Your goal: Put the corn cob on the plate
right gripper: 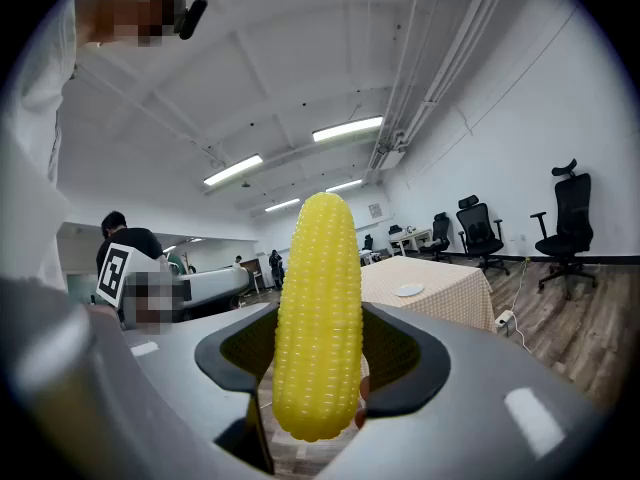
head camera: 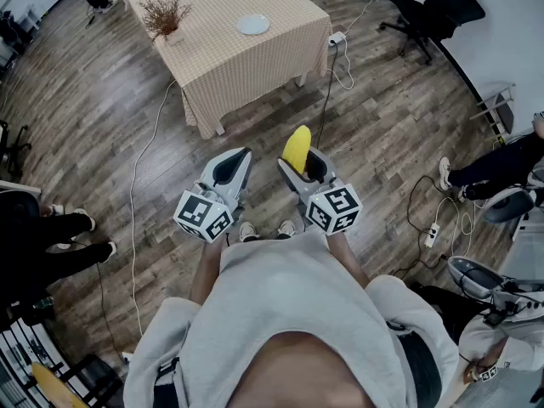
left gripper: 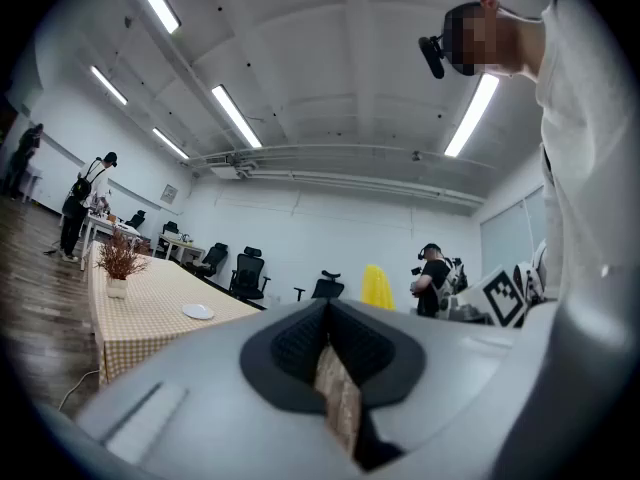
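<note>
The yellow corn cob (head camera: 297, 150) stands upright between the jaws of my right gripper (head camera: 299, 161), which is shut on it at waist height over the wooden floor. In the right gripper view the corn cob (right gripper: 318, 318) fills the middle, clamped by my right gripper (right gripper: 322, 353). My left gripper (head camera: 234, 167) hangs beside it, shut and holding nothing; my left gripper (left gripper: 327, 313) shows pads meeting. The white plate (head camera: 252, 25) lies far ahead on a checked tablecloth table (head camera: 229, 66). That plate (right gripper: 408, 290) is small and distant, and the plate (left gripper: 198, 311) also shows at left.
A pot of dried twigs (head camera: 166, 19) stands on the table's left part. A power strip (head camera: 337, 38) and cables lie beside the table. Office chairs (head camera: 433, 11) stand at the back right. People sit at the left (head camera: 51, 228) and right (head camera: 497, 172).
</note>
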A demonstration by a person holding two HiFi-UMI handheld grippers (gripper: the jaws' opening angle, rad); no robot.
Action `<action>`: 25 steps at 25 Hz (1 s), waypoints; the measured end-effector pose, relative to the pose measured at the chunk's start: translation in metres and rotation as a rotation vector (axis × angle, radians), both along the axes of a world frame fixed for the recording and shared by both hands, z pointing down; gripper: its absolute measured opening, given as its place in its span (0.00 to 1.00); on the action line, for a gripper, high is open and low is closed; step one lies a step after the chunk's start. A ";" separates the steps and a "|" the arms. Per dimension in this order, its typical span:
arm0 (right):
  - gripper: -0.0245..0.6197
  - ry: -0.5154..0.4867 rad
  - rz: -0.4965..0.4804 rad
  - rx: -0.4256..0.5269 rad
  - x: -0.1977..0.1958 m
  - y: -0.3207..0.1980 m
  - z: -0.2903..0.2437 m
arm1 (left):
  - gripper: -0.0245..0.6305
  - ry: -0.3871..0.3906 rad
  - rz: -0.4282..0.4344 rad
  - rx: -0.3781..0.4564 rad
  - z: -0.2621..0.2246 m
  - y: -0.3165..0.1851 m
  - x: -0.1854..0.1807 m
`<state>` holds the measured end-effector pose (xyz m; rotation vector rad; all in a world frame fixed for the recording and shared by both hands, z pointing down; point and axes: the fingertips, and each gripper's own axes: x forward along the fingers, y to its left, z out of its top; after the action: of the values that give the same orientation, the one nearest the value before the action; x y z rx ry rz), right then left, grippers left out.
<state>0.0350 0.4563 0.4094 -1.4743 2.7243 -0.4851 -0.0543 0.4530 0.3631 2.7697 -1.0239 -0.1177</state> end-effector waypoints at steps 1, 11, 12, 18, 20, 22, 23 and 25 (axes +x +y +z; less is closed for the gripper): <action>0.43 0.004 -0.002 0.004 0.001 0.000 0.000 | 0.05 -0.002 0.001 0.004 0.000 0.000 0.002; 0.43 0.005 -0.039 0.026 0.021 0.009 -0.001 | 0.05 -0.014 -0.008 0.018 0.002 0.015 0.030; 0.43 0.002 -0.044 0.027 0.024 0.010 -0.001 | 0.05 -0.017 -0.011 0.018 0.002 0.017 0.033; 0.43 0.002 -0.067 0.026 0.046 0.015 0.005 | 0.05 -0.029 -0.035 0.012 0.007 0.027 0.053; 0.43 0.003 -0.073 0.022 0.051 0.015 0.008 | 0.05 -0.028 -0.045 0.005 0.010 0.030 0.056; 0.43 0.004 -0.077 0.017 0.055 0.015 0.011 | 0.05 -0.031 -0.051 -0.005 0.015 0.032 0.059; 0.43 0.002 -0.078 0.014 0.057 0.015 0.013 | 0.05 -0.033 -0.052 -0.010 0.018 0.033 0.061; 0.43 -0.004 -0.078 0.011 0.060 0.013 0.015 | 0.05 -0.034 -0.055 -0.013 0.020 0.031 0.065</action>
<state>0.0954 0.4697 0.4248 -1.3666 2.7855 -0.4742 0.0102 0.4844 0.3829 2.7421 -1.1051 -0.0711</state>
